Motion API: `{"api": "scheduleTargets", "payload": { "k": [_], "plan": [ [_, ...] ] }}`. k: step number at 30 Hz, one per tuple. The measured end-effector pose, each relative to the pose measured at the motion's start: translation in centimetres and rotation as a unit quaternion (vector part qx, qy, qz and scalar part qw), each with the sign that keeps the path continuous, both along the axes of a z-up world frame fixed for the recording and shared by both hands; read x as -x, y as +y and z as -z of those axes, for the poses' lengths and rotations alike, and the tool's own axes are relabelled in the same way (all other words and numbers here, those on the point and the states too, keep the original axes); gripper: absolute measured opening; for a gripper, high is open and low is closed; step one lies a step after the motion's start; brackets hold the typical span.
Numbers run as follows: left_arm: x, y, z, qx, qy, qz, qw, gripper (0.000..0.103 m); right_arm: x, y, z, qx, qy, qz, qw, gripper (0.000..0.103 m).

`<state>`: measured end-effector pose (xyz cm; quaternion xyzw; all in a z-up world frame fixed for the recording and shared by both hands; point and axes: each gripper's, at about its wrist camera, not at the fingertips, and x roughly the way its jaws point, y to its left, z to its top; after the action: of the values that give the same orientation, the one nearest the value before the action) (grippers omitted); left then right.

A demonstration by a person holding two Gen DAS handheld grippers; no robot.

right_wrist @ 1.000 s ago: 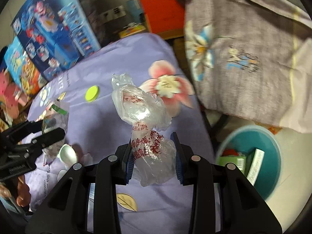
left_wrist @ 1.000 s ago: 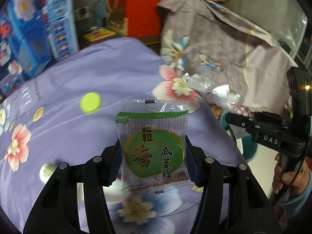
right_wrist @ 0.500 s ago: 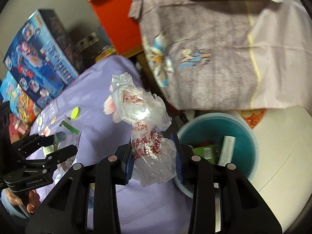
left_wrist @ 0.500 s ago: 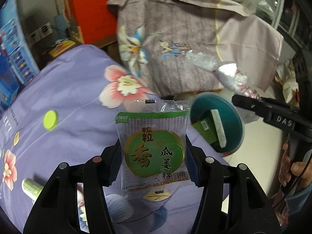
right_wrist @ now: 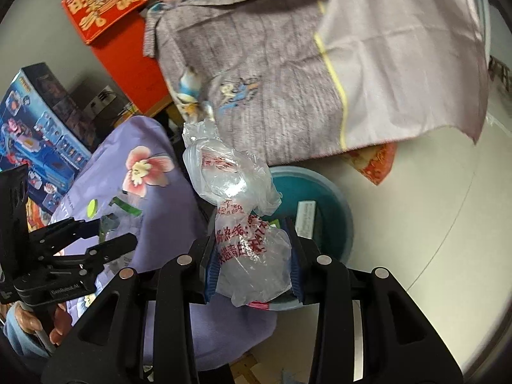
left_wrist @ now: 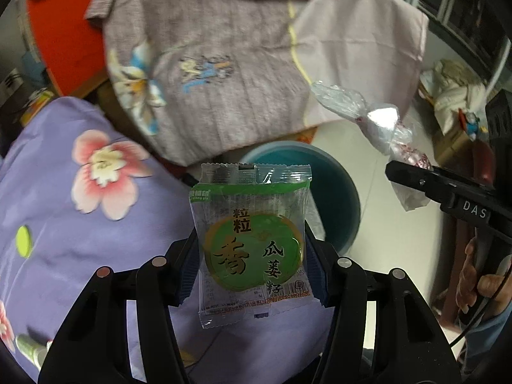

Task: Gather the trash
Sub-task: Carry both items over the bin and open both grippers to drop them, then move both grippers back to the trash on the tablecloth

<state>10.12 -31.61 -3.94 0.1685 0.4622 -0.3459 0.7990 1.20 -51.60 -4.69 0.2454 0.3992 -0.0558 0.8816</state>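
My left gripper (left_wrist: 252, 257) is shut on a green snack packet (left_wrist: 252, 217), held upright at the edge of the purple floral cloth (left_wrist: 64, 224). Just beyond the packet stands the teal bin (left_wrist: 339, 185) on the floor. My right gripper (right_wrist: 252, 249) holds a crumpled clear plastic bag (right_wrist: 230, 179) with red print above the bin (right_wrist: 332, 204). Its jaws are opening, and the pads still touch the bag between them. In the left wrist view the bag (left_wrist: 377, 121) and the right gripper (left_wrist: 403, 172) sit at the right. The right wrist view shows the left gripper (right_wrist: 105, 233) at the left.
A grey and pink draped cloth (right_wrist: 272, 80) hangs behind the bin. A red box (right_wrist: 128, 48) and a blue toy box (right_wrist: 41, 134) stand at the back left. A green cap (left_wrist: 24, 241) lies on the purple cloth. The bin holds a white carton (right_wrist: 305, 214). Pale floor spreads to the right.
Both grippers have swung right, from over the purple cloth towards the teal bin, each still carrying its item. The bin has come into view behind the packet and under the bag.
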Motion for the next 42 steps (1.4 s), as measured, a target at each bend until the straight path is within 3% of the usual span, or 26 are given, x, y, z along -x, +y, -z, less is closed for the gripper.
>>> {"api": "scheduleTargets", "payload": {
  "k": [11, 16, 18, 21, 29, 31, 33, 42],
  "plan": [
    [-0.2, -5.7, 5.7, -0.042, 0.049, 0.045, 0.9969, 0.061, -0.2, -2.0, 4.2, -0.037, 0.038, 0.017, 0.998, 0.036],
    [-0.7, -7.1, 7.5, -0.058, 0.069, 0.051, 0.9947, 0.073, -0.6, -2.5, 4.9, -0.042, 0.050, 0.021, 0.998, 0.036],
    [-0.9, -7.0, 7.8, -0.059, 0.068, 0.046, 0.9949, 0.082, -0.9, -2.6, 5.2, -0.042, 0.054, 0.022, 0.997, 0.036],
    [-1.3, -6.5, 7.8, -0.056, 0.066, 0.039, 0.9955, 0.087, -1.3, -2.7, 5.6, -0.044, 0.059, 0.021, 0.997, 0.036],
    [-2.3, -4.3, 7.2, -0.056, 0.059, 0.007, 0.9967, 0.093, -2.9, -2.5, 6.9, -0.048, 0.072, 0.016, 0.996, 0.039],
    [-2.4, -3.7, 6.9, -0.055, 0.056, 0.002, 0.9969, 0.093, -3.3, -2.5, 7.3, -0.048, 0.076, 0.018, 0.996, 0.045],
    [-2.5, -3.2, 6.7, -0.053, 0.054, -0.002, 0.9971, 0.094, -3.6, -2.5, 7.5, -0.047, 0.077, 0.024, 0.996, 0.061],
    [-2.1, -2.4, 6.4, -0.047, 0.059, -0.001, 0.9972, 0.095, -3.7, -2.5, 8.0, -0.047, 0.092, 0.033, 0.994, 0.074]
  ]
}}
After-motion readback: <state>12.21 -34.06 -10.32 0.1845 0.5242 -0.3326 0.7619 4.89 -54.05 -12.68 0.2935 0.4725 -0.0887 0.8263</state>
